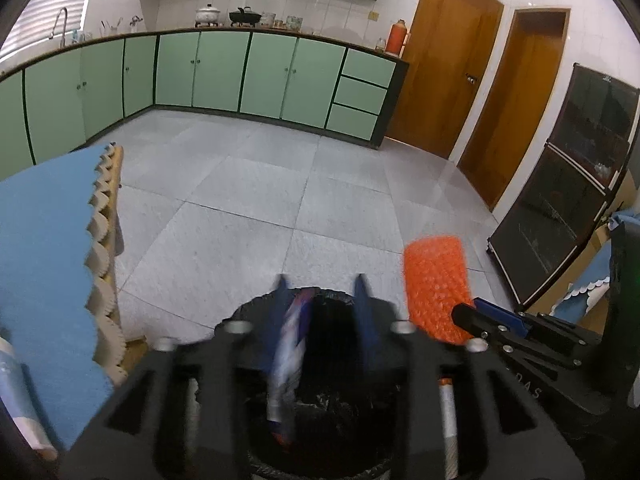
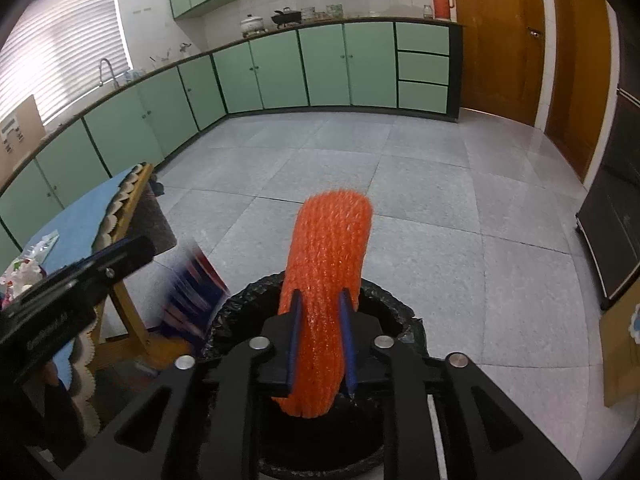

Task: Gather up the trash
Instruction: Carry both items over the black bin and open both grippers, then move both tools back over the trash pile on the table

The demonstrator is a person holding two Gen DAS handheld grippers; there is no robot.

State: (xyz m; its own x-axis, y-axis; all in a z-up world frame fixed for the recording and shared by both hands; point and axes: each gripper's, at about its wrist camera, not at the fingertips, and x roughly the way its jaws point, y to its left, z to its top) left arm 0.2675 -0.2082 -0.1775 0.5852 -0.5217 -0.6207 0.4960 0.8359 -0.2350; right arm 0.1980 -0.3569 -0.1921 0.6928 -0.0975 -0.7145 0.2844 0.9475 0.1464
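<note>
Right wrist view — orange foam net (image 2: 328, 280) upright, clamped by right gripper (image 2: 322, 344).

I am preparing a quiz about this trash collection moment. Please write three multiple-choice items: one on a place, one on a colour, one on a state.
1. Where is the bin?
A. on the counter
B. on the floor below both tongs
C. on the table

2. What colour is the foam net?
A. orange
B. green
C. white

3. How are the left tongs?
A. shut on a cup
B. not in view
C. open, the wrapper loose between the fingers

Answers: 1 B, the black liner rim shows under both; 2 A, seen in the right tongs; 3 C, a gap shows beside the blurred wrapper.
</note>
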